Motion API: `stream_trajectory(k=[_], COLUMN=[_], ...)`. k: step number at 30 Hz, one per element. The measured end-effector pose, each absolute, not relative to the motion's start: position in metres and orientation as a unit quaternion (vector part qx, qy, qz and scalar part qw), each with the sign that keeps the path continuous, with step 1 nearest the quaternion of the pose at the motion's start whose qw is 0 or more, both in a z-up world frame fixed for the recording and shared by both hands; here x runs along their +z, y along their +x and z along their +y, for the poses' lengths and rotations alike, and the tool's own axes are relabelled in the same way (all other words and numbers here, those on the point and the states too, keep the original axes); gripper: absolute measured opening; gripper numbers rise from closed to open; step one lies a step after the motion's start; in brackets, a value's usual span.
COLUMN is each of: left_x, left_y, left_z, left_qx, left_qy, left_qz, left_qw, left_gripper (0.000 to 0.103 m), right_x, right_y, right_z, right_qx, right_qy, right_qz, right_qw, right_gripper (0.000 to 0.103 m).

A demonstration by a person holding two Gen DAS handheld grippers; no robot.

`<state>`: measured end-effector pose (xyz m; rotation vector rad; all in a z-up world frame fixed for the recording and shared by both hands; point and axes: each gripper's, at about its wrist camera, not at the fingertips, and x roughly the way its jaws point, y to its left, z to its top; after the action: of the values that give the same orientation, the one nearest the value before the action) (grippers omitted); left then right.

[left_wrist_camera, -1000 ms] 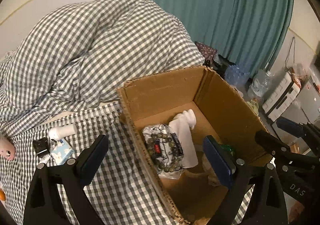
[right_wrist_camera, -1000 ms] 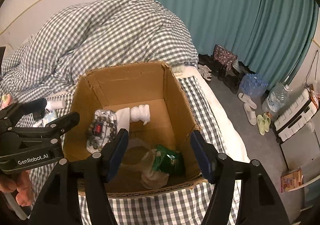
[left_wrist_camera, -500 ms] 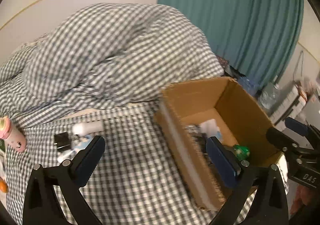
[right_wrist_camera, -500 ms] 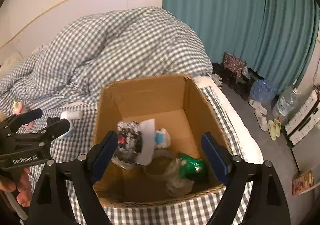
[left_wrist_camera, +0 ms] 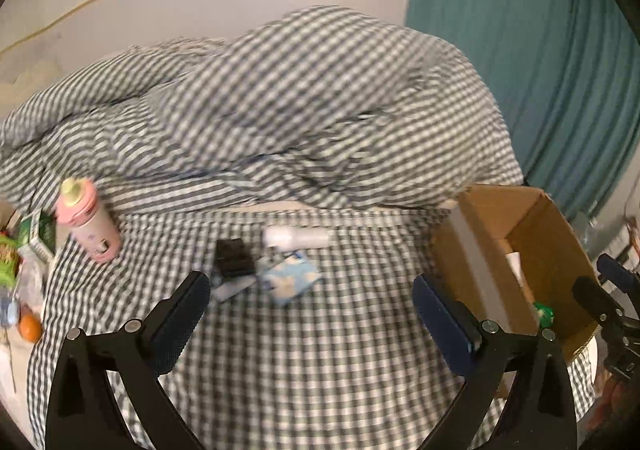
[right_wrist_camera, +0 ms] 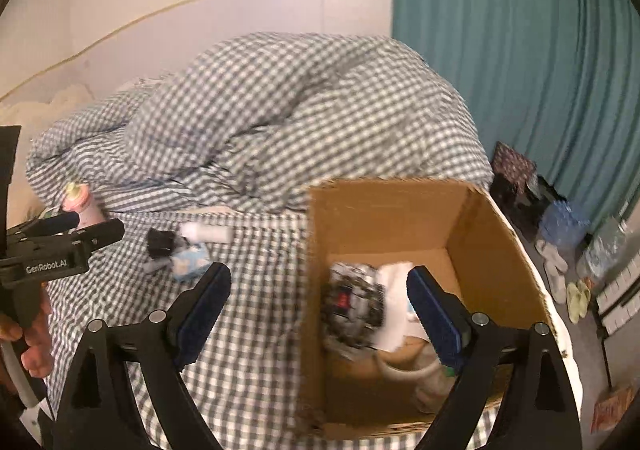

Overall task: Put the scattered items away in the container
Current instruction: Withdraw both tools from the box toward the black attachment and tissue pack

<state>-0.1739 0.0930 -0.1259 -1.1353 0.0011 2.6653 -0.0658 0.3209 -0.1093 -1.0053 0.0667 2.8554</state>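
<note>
Both hand-held grippers, left [left_wrist_camera: 310, 290] and right [right_wrist_camera: 318, 290], are spread, empty; the right's jaws just widened. Cardboard box [right_wrist_camera: 400, 210] stands right on the checked bed [left_wrist_camera: 320, 350]; curtain [right_wrist_camera: 520, 50] far right.

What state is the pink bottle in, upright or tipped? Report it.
Tipped. The pink bottle lies on its side on the checked sheet, cap toward the duvet, outside the cardboard box.
</note>
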Motion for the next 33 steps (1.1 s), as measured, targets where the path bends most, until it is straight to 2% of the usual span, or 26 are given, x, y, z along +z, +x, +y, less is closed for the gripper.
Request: stream_trajectory(k=[16, 33], left_x=[-0.164, -0.221], left_y=[-0.180, -0.219], left_z=[0.012, -0.014], left_qx=[0.915, 0.906], left_qy=[-0.394, -0.416], left_qz=[-0.031, -0.036], left_qw=[0.082, 0.073], left_gripper=[0.103, 0.103], right_x=[-0.151, -0.223], right_y=[-0.072, -0.129], right_z=[0.223, 0.180], right_qx=[0.948, 0.922], right_qy=[-0.307, -0.367], right_qz=[-0.067, -0.063], right_qw=[-0.048, -0.108], right_gripper=[0.091, 0.091])
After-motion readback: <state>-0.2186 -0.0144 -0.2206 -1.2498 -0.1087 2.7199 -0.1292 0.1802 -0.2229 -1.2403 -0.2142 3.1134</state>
